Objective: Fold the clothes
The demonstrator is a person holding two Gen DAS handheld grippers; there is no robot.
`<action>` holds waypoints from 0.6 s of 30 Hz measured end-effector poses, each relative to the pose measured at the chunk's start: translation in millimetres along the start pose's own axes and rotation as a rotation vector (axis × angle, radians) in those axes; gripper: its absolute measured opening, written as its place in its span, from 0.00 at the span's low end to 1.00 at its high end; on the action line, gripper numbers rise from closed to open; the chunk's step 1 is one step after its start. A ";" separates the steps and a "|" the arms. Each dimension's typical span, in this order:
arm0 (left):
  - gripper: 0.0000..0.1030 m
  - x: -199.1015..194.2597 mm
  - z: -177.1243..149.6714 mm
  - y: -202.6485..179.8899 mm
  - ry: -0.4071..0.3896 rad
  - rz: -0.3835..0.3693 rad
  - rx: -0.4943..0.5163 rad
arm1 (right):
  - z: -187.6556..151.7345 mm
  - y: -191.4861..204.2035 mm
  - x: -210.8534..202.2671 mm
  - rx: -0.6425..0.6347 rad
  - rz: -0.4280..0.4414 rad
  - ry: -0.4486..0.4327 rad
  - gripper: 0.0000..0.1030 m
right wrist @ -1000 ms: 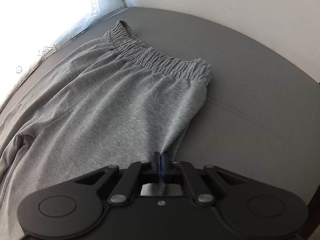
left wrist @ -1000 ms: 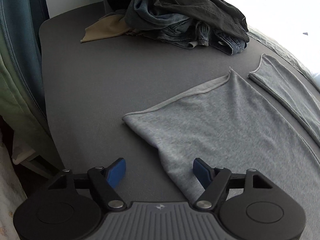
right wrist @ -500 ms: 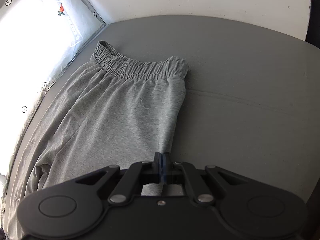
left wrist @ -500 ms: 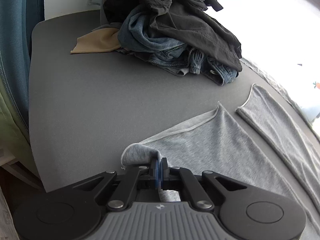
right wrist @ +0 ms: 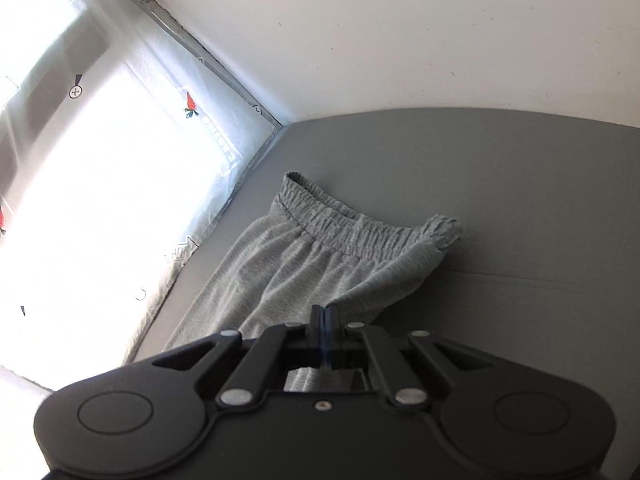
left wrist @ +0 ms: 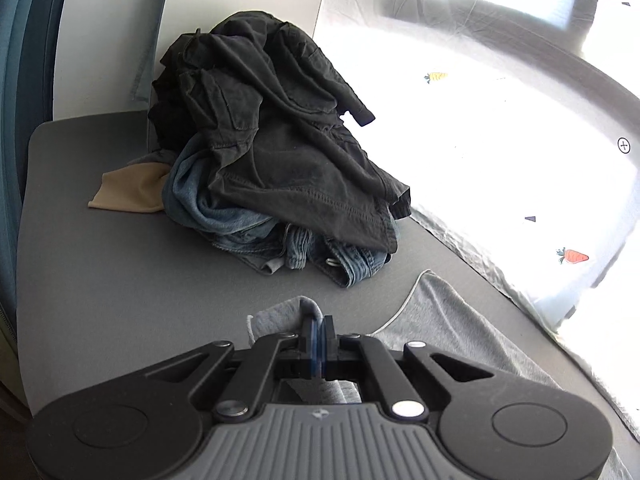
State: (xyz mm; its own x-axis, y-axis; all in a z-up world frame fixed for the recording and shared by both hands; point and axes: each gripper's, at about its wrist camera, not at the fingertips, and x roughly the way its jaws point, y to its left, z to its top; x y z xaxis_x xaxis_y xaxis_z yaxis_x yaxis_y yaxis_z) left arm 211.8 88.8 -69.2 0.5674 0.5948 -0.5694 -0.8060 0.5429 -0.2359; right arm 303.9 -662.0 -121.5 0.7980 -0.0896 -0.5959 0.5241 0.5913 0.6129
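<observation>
Grey sweatpants (right wrist: 320, 264) lie on a dark grey surface (right wrist: 520, 200), their gathered waistband (right wrist: 360, 232) toward the far wall. My right gripper (right wrist: 325, 314) is shut on the pants' side edge below the waistband and holds it raised. In the left wrist view my left gripper (left wrist: 318, 326) is shut on a bunched hem corner of one grey leg (left wrist: 280, 312), lifted off the surface. The rest of that leg (left wrist: 448, 328) trails to the right.
A heap of black clothes (left wrist: 280, 152) over blue jeans (left wrist: 240, 224) and a tan piece (left wrist: 128, 192) sits at the far left end of the surface. A bright window with a carrot-print curtain (left wrist: 520, 160) runs along the far side. A white wall (right wrist: 400, 40) stands behind the waistband.
My left gripper went from open over the leg hem to shut on it, then rose with the cloth. My right gripper stayed shut on the pants' edge and lifted too.
</observation>
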 end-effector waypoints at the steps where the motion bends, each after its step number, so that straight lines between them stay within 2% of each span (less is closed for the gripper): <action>1: 0.01 1.4 2.7 -5.9 -0.013 0.003 0.016 | 3.2 7.9 0.8 -0.007 0.016 -0.009 0.00; 11: 0.01 34.5 27.0 -56.8 -0.078 0.032 0.045 | 35.0 71.3 36.9 -0.038 0.109 -0.067 0.00; 18: 0.01 81.5 41.8 -105.2 -0.055 0.036 0.076 | 45.6 108.9 85.9 -0.046 0.083 -0.078 0.00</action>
State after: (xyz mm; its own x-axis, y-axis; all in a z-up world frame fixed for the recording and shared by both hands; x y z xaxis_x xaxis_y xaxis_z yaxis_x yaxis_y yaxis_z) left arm 349.9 104.9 -57.9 0.5485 0.6453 -0.5318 -0.8121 0.5627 -0.1548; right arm 443.1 -641.8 -82.3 0.8599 -0.1001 -0.5005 0.4425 0.6350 0.6332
